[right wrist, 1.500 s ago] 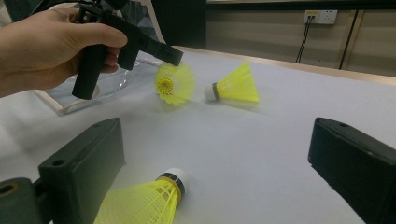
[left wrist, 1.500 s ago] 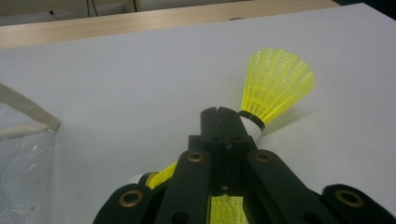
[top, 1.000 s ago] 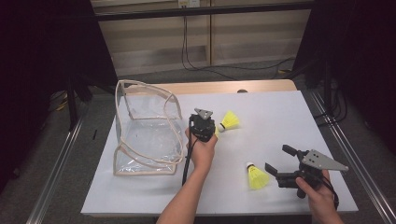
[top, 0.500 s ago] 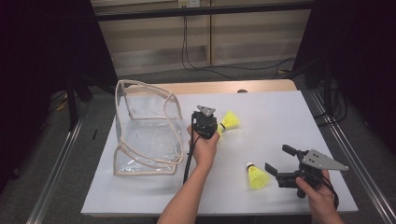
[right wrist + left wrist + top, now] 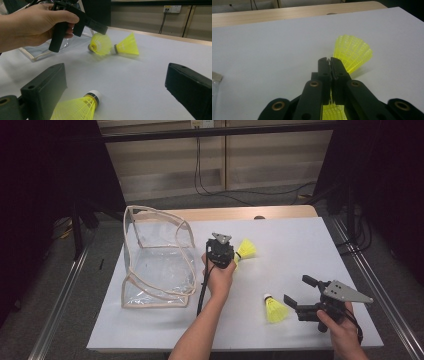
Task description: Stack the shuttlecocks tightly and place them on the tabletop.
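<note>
Our left gripper (image 5: 226,256) has barely shifted, jaws still clamped on a yellow shuttlecock (image 5: 245,251) (skirt fanning rightward across the table). Our right gripper (image 5: 299,296) stands agape beside the second shuttlecock (image 5: 274,309), whose cork points away from us.

High view looks down from above the surface (image 5: 310,245); claw views sit low, close, sharing its shuttlecocks (image 5: 127,46).
</note>
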A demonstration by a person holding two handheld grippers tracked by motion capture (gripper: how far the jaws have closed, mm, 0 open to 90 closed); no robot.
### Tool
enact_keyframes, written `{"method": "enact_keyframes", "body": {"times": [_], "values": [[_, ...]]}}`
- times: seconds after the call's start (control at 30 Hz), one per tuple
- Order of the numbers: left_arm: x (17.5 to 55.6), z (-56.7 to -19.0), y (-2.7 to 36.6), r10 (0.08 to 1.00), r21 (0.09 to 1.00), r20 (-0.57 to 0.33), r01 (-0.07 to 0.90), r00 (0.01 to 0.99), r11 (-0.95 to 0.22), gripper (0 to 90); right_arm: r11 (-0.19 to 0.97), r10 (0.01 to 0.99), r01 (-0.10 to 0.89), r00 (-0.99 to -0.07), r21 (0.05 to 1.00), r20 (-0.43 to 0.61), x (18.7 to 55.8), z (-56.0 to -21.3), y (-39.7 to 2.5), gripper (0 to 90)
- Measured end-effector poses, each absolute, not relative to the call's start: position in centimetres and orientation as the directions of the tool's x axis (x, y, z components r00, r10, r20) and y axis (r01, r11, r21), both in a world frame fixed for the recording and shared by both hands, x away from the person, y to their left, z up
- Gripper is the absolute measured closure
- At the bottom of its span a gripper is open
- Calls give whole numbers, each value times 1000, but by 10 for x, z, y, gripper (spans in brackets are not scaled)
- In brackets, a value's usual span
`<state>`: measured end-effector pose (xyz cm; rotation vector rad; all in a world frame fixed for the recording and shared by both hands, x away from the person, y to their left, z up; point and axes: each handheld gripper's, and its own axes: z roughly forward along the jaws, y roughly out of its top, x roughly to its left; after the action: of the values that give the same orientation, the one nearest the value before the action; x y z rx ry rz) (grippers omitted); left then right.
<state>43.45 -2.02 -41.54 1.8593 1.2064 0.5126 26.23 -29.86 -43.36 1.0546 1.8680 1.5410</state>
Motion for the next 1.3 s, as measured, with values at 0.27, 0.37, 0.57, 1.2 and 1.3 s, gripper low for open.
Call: {"method": "enact_keyframes", "body": {"times": [0.27,0.37,0.57,1.2,1.3], "values": [[436,-417,-21,887,814,-102,550,450,-185,846,60,809,250,-579,966,100,262,-434,-299,30],[435,-418,-22,886,811,-102,553,452,-189,828,61,809,251,-579,966,100,263,-434,-299,29],[435,-417,-21,885,806,-99,558,456,-197,804,62,810,251,-578,966,98,262,-434,-299,30],[432,-416,-21,872,789,-114,577,476,-212,769,63,810,251,-579,966,97,262,-433,-299,30],[432,-417,-21,871,788,-115,578,478,-212,765,64,810,250,-579,966,97,262,-433,-298,30]]}}
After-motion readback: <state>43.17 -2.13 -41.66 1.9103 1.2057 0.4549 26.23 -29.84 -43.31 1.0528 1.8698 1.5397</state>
